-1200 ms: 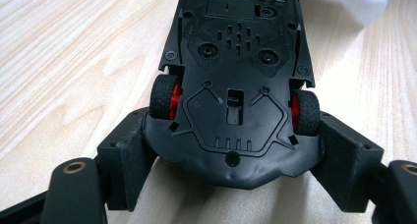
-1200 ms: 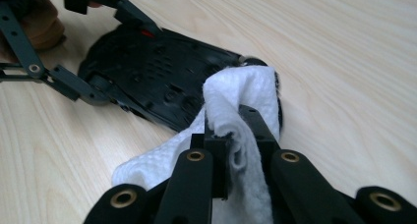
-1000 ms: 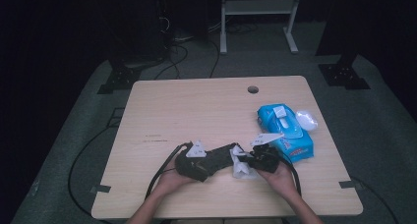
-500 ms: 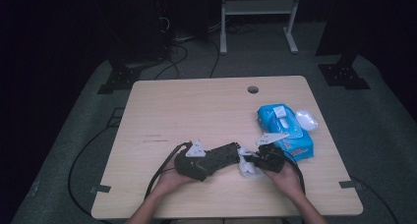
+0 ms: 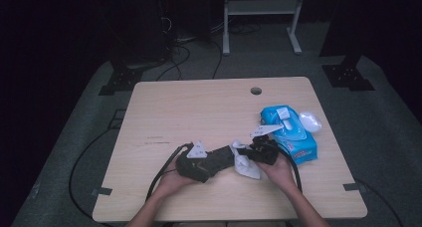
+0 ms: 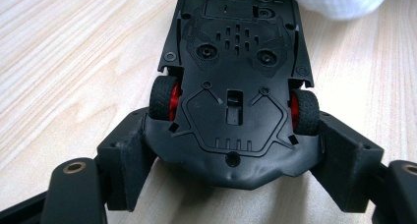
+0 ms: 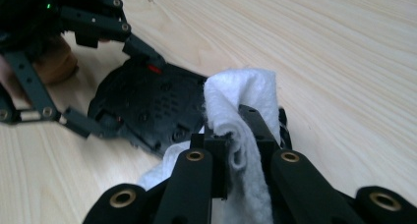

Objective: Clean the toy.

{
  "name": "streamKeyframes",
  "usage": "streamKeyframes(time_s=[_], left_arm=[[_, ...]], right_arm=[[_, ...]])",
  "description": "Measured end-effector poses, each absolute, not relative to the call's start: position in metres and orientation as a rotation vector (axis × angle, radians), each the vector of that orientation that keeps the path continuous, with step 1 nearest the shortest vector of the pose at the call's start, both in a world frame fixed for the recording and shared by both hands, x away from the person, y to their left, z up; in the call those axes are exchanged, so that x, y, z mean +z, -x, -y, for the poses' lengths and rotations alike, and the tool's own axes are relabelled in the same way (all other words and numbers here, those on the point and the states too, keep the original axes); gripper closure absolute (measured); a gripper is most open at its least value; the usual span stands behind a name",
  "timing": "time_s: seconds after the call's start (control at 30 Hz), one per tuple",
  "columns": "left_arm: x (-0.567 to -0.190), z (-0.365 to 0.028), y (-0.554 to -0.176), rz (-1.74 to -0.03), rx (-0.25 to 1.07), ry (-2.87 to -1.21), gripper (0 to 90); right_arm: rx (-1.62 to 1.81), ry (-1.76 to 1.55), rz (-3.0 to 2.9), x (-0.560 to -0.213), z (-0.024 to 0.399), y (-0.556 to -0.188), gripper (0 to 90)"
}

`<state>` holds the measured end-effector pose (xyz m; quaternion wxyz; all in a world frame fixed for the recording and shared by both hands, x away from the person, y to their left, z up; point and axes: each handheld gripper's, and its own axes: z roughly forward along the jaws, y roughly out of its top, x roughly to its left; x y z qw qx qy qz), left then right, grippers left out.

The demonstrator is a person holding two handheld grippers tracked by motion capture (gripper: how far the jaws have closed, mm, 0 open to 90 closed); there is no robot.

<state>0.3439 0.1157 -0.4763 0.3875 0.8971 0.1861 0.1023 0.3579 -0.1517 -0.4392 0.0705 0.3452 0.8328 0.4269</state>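
Observation:
A black toy car (image 6: 236, 76) with red-hubbed wheels lies underside up just over the table. My left gripper (image 6: 236, 150) is shut on its rear end, one finger (image 6: 125, 155) on each side. In the high view the left gripper (image 5: 221, 158) points right, holding the car (image 5: 225, 155). My right gripper (image 7: 239, 130) is shut on a folded white wipe (image 7: 241, 91), which lies against the far end of the car (image 7: 152, 106). From above, the right gripper (image 5: 246, 152) meets the car nose to nose, and the wipe (image 5: 247, 167) hangs beneath it.
A blue pack of wet wipes (image 5: 293, 135) lies right of my right hand, its white lid (image 5: 309, 120) flipped open. The wooden table (image 5: 199, 107) has a cable hole (image 5: 256, 91) at the back. A black cable (image 5: 166, 170) trails off the left gripper.
My right gripper has shifted a little away from me with the wipe, along the car's end. The left gripper and the car have stayed put.

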Motion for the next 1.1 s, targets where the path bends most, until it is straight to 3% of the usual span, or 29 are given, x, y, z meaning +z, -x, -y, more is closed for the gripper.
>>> streamKeyframes(time_s=[0.33,0.57,1.1], left_arm=[[-0.477,-0.114,-0.343,-0.459,0.245,-2.28,23.8],[-0.477,-0.115,-0.344,-0.467,0.23,-2.271,23.8],[-0.469,-0.125,-0.354,-0.579,0.035,-2.199,14.6]], right_arm=[[1.2,-1.089,-2.535,-0.446,0.173,-0.358,82.7],[1.253,-1.009,-2.635,-0.441,0.154,-0.352,82.7],[1.343,-1.03,-2.646,-0.452,0.161,-0.349,83.6]])
